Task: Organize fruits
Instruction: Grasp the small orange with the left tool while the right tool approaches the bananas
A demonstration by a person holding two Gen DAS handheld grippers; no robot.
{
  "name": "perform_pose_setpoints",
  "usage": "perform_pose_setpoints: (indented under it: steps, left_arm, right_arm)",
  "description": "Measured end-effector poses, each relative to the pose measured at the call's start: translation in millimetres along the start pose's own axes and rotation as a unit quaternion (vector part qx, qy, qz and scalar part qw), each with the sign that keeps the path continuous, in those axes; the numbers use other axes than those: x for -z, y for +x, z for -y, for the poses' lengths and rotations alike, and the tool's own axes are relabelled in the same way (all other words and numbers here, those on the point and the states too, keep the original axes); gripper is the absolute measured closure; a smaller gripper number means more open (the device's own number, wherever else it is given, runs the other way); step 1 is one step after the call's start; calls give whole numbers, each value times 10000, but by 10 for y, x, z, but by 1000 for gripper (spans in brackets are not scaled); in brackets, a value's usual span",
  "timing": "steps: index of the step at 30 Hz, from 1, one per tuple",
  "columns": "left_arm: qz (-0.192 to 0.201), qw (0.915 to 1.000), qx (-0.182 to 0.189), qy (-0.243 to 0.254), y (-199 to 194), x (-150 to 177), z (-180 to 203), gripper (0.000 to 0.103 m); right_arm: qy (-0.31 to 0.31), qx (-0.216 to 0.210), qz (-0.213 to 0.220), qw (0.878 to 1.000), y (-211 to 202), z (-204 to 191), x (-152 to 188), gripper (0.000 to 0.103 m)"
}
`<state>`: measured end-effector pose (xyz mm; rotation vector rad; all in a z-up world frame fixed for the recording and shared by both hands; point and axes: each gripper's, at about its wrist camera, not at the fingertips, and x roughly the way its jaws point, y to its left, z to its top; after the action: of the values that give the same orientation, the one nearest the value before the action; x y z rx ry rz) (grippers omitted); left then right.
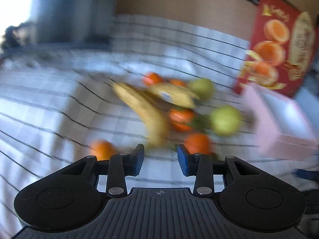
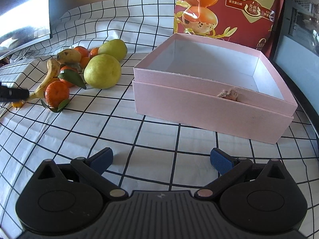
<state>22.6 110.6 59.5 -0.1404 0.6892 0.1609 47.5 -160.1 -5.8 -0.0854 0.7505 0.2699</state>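
Left wrist view, picture quality: heavily smeared, so fine detail is not readable.
Left wrist view, claw: the left gripper (image 1: 160,159) sits at lower centre, its blue pads parted with only checked cloth (image 1: 49,103) between them; nothing is gripped.
Left wrist view, fruit: the pile lies mid-frame just above the pads: bananas (image 1: 147,107), two green pears (image 1: 225,120), and several tangerines, one (image 1: 198,143) just beyond the right pad and another (image 1: 101,149) beside the left pad.
Left wrist view, box: the pink box (image 1: 265,123) shows at the right edge, with a red snack bag (image 1: 279,45) behind it at upper right.

Right wrist view, claw: the right gripper (image 2: 161,162) at the bottom stands wide apart over bare cloth, holding nothing.
Right wrist view, box: the pink box fills centre right; its white inside looks bare of fruit.
Right wrist view, fruit: all of it is heaped at centre left, well apart from the box.
Right wrist view, other claw: a dark tip at the far left edge, by the banana stem, is probably the left gripper.

Progress: judged from the bare box, no fruit is sorted yet.
Remaining: every banana, pear and tangerine appears left to move, presumably into the box.
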Motion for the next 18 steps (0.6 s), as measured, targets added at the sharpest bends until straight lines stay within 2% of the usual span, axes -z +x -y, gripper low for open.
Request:
perform_pose_setpoints:
  steps: [2, 4, 8, 11, 18]
  left_arm:
    - [79, 9985, -505, 210, 31, -51, -63, 62]
    - [-12, 9973, -718, 151, 88, -95, -201, 62]
    - [-321, 9962, -809, -63, 236, -84, -412, 62]
    - [-457, 9960, -763, -117, 298, -33, -435, 58]
    - [-712, 9946, -700, -283, 441, 29, -450, 59]
  right_arm:
    - [6, 12, 12, 10000, -1, -5, 3, 0]
    - [14, 26, 23, 10000, 0, -13, 5, 0]
    - [21, 32, 28, 10000, 1, -14, 6, 0]
    - [30, 36, 35, 10000, 5, -7, 0, 0]
    - [33, 36, 33, 10000, 6, -7, 0, 0]
